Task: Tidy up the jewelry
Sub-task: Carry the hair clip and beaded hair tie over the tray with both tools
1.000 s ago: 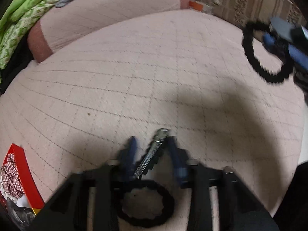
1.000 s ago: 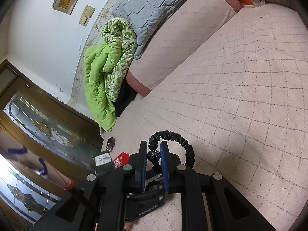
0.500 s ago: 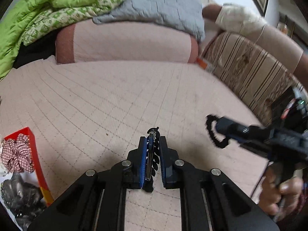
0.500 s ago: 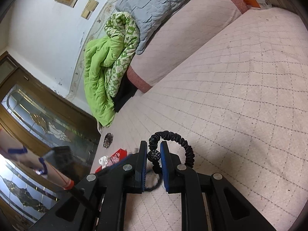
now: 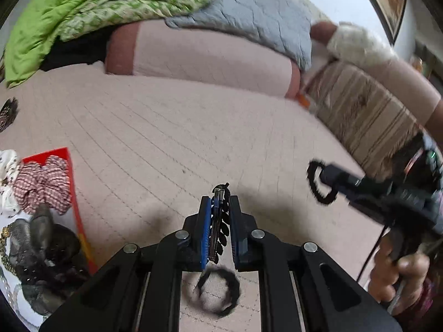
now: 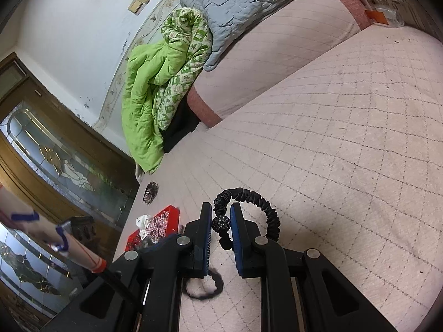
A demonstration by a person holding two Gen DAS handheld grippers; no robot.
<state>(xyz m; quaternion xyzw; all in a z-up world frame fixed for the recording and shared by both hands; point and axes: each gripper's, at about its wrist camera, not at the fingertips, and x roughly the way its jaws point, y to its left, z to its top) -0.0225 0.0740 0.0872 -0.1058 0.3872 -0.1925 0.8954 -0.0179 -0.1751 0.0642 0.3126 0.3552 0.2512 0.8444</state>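
Observation:
My left gripper [image 5: 219, 202] is shut on a black hair clip [image 5: 218, 221] with a metal spine, held above the pink quilted bed [image 5: 166, 144]. Below it a black hair tie [image 5: 221, 290] lies on the quilt. My right gripper [image 6: 221, 215] is shut on a black scrunchie [image 6: 265, 213] by its beaded ball [image 6: 221, 223]; the loop arcs to the right. In the left wrist view the right gripper [image 5: 326, 177] shows at the right with the scrunchie [image 5: 318, 191]. A red box [image 5: 69, 182] of hair accessories sits at the left.
A pink bolster [image 5: 207, 58], a green blanket [image 5: 83, 8] and a grey quilt [image 5: 263, 19] lie at the bed's far side. A striped cushion [image 5: 360, 116] is at the right. A person's hand [image 5: 401, 274] holds the right gripper. A dark brooch-like piece [image 6: 151, 191] lies near the bed's edge.
My left gripper has risen from the quilt with the hair clip and rolled upright, its view tilting up toward the bolster. The right gripper keeps its hold and has shifted slightly.

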